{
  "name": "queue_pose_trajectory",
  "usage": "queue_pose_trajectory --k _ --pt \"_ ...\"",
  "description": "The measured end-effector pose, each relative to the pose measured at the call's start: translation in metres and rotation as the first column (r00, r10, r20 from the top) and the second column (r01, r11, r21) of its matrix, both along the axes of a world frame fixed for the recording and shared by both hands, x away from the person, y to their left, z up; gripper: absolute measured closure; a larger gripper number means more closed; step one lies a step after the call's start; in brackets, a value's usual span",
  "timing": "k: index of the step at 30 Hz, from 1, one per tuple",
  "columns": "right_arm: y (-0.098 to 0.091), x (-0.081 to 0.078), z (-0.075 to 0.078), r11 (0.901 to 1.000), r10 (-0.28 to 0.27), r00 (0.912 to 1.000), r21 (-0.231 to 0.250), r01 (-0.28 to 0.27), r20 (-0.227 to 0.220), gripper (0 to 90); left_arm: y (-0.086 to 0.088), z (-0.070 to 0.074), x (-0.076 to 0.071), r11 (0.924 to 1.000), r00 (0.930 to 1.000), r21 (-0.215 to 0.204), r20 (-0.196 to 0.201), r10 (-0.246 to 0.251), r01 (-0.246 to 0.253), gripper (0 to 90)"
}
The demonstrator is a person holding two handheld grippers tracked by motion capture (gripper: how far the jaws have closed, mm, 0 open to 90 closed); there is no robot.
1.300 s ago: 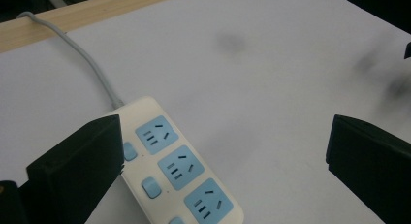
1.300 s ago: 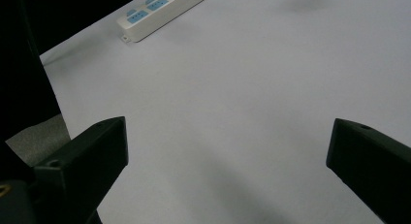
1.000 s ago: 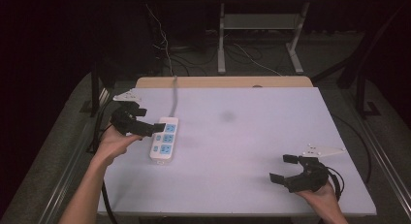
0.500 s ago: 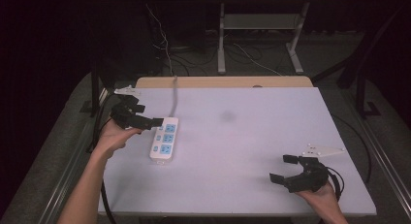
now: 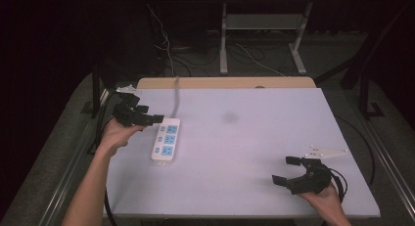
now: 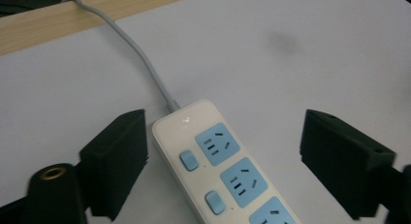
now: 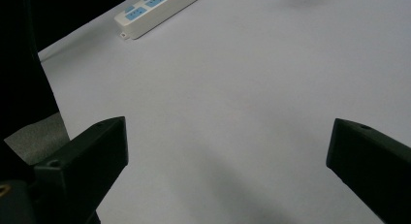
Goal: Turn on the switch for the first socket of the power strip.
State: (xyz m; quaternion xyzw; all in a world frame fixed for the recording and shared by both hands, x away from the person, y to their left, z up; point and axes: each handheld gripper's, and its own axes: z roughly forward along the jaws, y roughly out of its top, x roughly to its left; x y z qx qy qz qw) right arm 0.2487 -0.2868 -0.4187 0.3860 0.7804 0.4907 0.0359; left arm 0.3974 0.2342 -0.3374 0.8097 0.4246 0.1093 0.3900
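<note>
A white power strip [image 5: 165,140] with blue sockets lies on the left part of the white table [image 5: 244,138], its grey cable [image 5: 175,96] running off the far edge. My left gripper [image 5: 150,114] hovers open just left of the strip's cable end. In the left gripper view the strip [image 6: 218,161] and its cable [image 6: 140,59] lie between and beyond the wide-open jaws of the left gripper [image 6: 225,136]. My right gripper [image 5: 285,170] is open near the front right corner, holding nothing. In the right gripper view the right gripper [image 7: 230,136] faces bare table, with the strip [image 7: 155,8] far off.
A dark smudge [image 5: 229,117] marks the table's middle. A wooden strip [image 5: 225,82] borders the far edge. Beyond it are cables and a metal stand [image 5: 259,40] on the floor. Dark floor surrounds the table.
My left gripper has shifted a little toward the far side, alongside the strip's cable end. The right gripper and the strip have stayed put.
</note>
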Motion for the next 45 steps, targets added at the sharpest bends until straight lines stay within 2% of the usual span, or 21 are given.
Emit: queue_pose_trajectory --k 9,14,18,25,38,45 --pt "-0.001 0.0 0.0 1.0 -0.002 1.0 0.0 0.002 -0.001 0.8 -0.002 -0.005 0.006 1.0 1.0 0.002 0.007 0.007 -0.007 50.6" --pt "-0.001 0.0 0.0 1.0 -0.001 1.0 0.0 0.001 -0.002 0.8 -0.005 -0.011 0.011 0.9999 0.9998 0.002 0.011 0.015 -0.015 61.3" --pt "-0.001 0.0 0.0 1.0 -0.002 1.0 -0.001 0.002 -0.002 0.8 -0.004 -0.015 0.015 0.9993 0.9994 -0.019 0.014 0.032 -0.032 71.8" --pt "-0.001 0.0 0.0 1.0 -0.002 1.0 -0.002 0.002 -0.003 0.8 -0.004 -0.024 0.02 0.9985 0.9987 -0.023 0.0 0.05 -0.05 88.4" --pt "-0.001 0.0 -0.001 1.0 0.004 1.0 -0.006 -0.004 -0.004 0.8 -0.01 -0.042 0.027 0.9991 0.9981 0.018 -0.047 0.04 -0.039 89.0" --pt "-0.001 0.0 -0.001 0.9999 0.007 1.0 -0.008 -0.007 -0.003 0.8 -0.007 -0.049 0.028 0.9985 0.9966 0.019 -0.063 0.052 -0.051 89.1"
